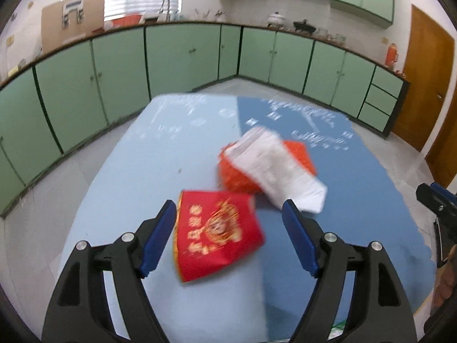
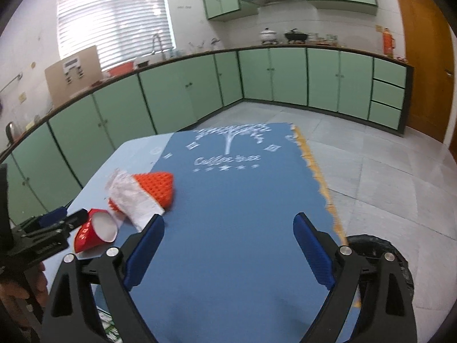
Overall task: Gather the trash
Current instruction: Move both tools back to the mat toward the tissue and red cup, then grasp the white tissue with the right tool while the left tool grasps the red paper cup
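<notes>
A flattened red paper cup [image 1: 218, 233] with gold print lies on the blue table cover, between the fingers of my open left gripper [image 1: 230, 210]. Behind it lie an orange foam net [image 1: 242, 171] and a crumpled white paper [image 1: 280, 168] across it. In the right wrist view the cup [image 2: 95, 231] shows its white inside, with the net [image 2: 157, 188] and paper [image 2: 132, 198] beside it at the left. My right gripper [image 2: 228, 224] is open and empty over the dark blue cloth [image 2: 237, 200]. The left gripper [image 2: 61, 217] shows at the far left, beside the cup.
A black bin [image 2: 382, 254] stands on the floor by the table's right edge. Green cabinets [image 2: 182, 85] line the walls. A wooden door [image 2: 422, 57] is at the right. The table's right edge [image 2: 317, 177] drops to a tiled floor.
</notes>
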Motion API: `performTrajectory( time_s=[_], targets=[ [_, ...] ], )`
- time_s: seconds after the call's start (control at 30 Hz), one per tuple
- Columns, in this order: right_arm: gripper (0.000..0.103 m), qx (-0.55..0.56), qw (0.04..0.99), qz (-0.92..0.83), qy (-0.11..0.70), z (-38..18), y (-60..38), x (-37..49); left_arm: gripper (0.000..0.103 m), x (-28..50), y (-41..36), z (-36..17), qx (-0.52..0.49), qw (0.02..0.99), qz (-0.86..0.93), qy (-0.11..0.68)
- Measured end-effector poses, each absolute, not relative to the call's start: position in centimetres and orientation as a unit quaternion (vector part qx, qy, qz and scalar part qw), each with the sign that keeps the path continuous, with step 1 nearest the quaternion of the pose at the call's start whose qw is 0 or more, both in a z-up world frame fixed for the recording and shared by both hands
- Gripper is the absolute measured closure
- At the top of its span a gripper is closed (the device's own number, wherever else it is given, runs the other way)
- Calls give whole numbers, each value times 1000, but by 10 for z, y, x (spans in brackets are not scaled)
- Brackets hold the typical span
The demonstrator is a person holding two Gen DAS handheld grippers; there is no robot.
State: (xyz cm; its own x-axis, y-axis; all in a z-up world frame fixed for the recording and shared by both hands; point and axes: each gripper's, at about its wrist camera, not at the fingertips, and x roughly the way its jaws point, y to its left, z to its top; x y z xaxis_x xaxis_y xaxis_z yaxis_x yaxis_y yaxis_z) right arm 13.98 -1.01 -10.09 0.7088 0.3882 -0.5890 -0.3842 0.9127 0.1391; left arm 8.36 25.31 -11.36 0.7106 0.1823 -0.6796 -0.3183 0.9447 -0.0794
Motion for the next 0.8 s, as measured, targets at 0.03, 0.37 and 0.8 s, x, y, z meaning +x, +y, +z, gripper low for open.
performTrajectory(
  time_s=[0.03,0.37,0.8],
  targets=[
    [13,0,924,211,320,-103,-5,139,28,82,255,-117,-99,918,135,358],
    [13,-16,920,215,327,-108,27,151,25,96,272,-139,-123,908,118,382],
    [13,-39,917,238,319,-112,58,157,43,100,275,-144,-134,906,111,386]
  ],
)
